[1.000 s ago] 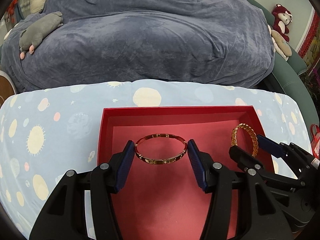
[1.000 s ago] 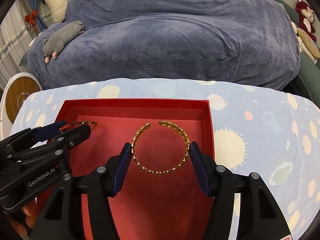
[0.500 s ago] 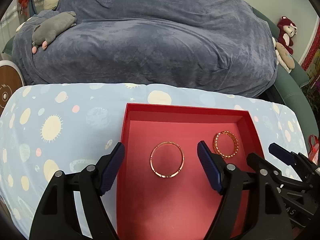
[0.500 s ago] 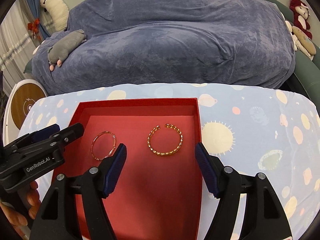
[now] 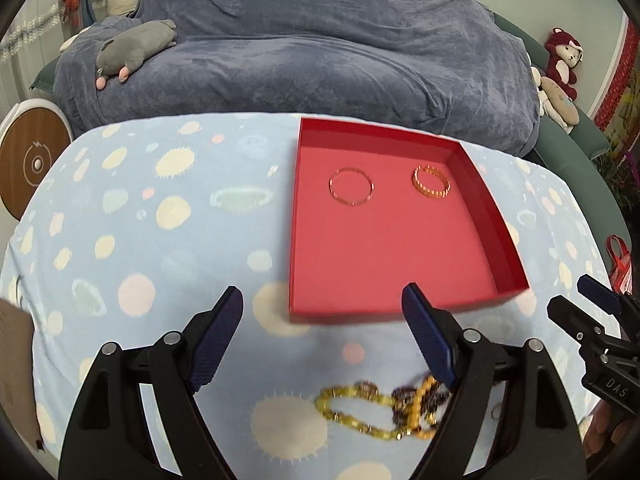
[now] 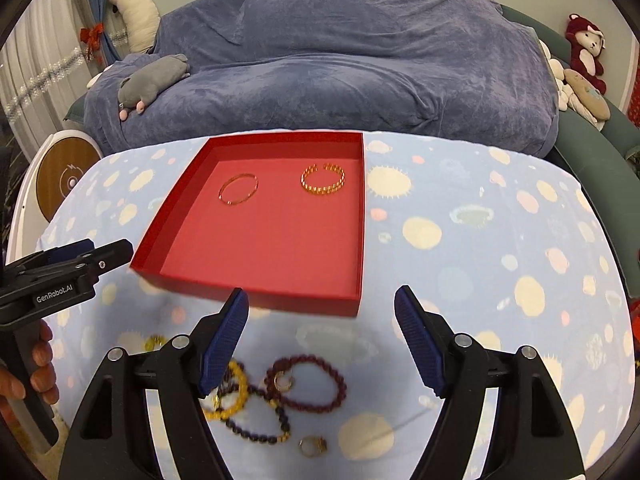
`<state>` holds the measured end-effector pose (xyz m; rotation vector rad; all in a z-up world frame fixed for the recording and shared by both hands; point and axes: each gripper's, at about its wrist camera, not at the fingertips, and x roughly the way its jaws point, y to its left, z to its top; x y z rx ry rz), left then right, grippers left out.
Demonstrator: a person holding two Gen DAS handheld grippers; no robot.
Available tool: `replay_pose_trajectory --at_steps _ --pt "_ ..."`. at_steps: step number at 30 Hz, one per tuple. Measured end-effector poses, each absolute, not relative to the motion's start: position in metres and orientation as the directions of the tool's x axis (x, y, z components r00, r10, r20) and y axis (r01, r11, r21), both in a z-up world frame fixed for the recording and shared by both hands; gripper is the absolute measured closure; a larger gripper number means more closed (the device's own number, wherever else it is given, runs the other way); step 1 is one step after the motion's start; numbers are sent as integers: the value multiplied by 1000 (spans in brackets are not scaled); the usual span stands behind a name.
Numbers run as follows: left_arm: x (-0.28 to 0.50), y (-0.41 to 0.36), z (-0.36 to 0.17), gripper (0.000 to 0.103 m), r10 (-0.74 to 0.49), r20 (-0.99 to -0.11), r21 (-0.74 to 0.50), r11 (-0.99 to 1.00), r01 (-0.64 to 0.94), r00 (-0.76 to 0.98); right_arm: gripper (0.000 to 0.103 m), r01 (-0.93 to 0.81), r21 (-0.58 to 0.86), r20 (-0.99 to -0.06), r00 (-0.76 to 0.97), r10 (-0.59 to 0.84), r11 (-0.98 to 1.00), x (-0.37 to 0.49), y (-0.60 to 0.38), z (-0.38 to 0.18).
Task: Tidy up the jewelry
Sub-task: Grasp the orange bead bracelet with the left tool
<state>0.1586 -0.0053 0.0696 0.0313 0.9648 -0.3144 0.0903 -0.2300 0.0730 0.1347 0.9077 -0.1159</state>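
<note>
Right wrist view showing two pieces already lying apart in the far half of the red box (image 6: 256,240): thin gold bangle (image 6: 238,189) on the left, chunkier open gold cuff (image 6: 323,180) on the right. Still waiting on the near surface (image 6: 480,240), just outside the box: yellow bead bracelet (image 6: 230,396), dark red bead bracelet (image 6: 316,384), dark bead strand (image 6: 256,432) and small gold ring (image 6: 313,445). Opening wider and grasping nothing, both right gripper (image 6: 322,312) and left gripper (image 5: 322,312), so judging roughly a third done.
</note>
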Motion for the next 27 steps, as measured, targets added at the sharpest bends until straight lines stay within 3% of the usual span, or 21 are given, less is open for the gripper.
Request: replay_pose_trajectory --at_steps 10,17,27 --pt "63 -5 26 25 -271 -841 -166 953 254 467 31 238 34 -827 552 -106 971 1 -210 27" --pt "52 -29 11 29 -285 -848 -181 948 262 447 31 265 78 -857 510 -71 961 -21 -208 1" --pt "71 -50 -8 61 -288 -864 -176 941 289 414 31 279 105 -863 502 -52 954 -23 -213 -8"
